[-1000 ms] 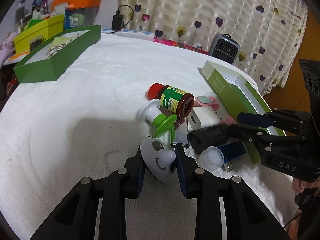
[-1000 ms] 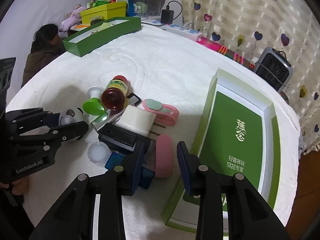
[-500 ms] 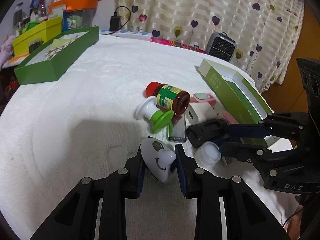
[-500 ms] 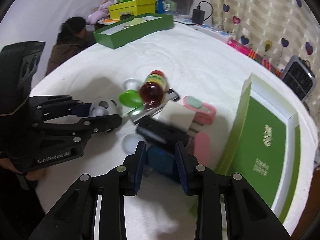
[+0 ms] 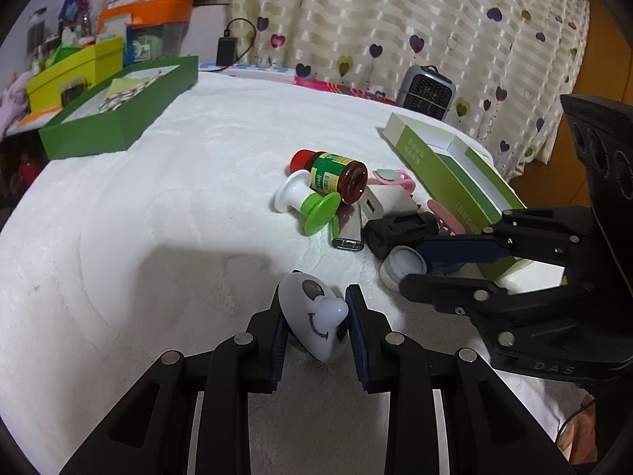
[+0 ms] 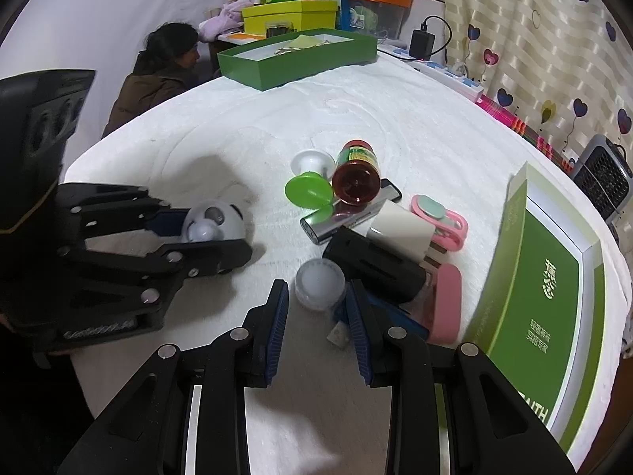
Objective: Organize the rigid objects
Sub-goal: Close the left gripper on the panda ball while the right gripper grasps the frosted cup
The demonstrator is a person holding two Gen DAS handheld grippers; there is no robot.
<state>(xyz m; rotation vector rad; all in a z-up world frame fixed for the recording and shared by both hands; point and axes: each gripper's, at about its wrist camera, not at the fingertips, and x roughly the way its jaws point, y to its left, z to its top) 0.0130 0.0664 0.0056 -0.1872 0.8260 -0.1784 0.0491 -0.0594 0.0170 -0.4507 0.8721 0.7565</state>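
My left gripper (image 5: 315, 318) is shut on a white round toy with a smiling face (image 5: 312, 318), also seen in the right wrist view (image 6: 213, 221). My right gripper (image 6: 318, 297) is open, its fingers on either side of a small white round jar (image 6: 319, 283), which also shows in the left wrist view (image 5: 401, 265). A pile lies beyond: a red-capped brown bottle (image 6: 356, 174), a green-and-white spool (image 6: 310, 186), a silver hub (image 6: 336, 221), a white charger (image 6: 399, 233), a black block (image 6: 372, 265), pink items (image 6: 439, 221).
An open light-green box (image 6: 550, 289) lies right of the pile. A dark green tray (image 6: 296, 59) stands at the table's far edge, with cluttered boxes behind. A small heater (image 5: 427, 91) stands by the curtain. A seated person (image 6: 162, 75) is beyond the table.
My right gripper has swung left from the blue and pink items to straddle the white jar. My left gripper still holds the toy and has drawn back a little from the pile.
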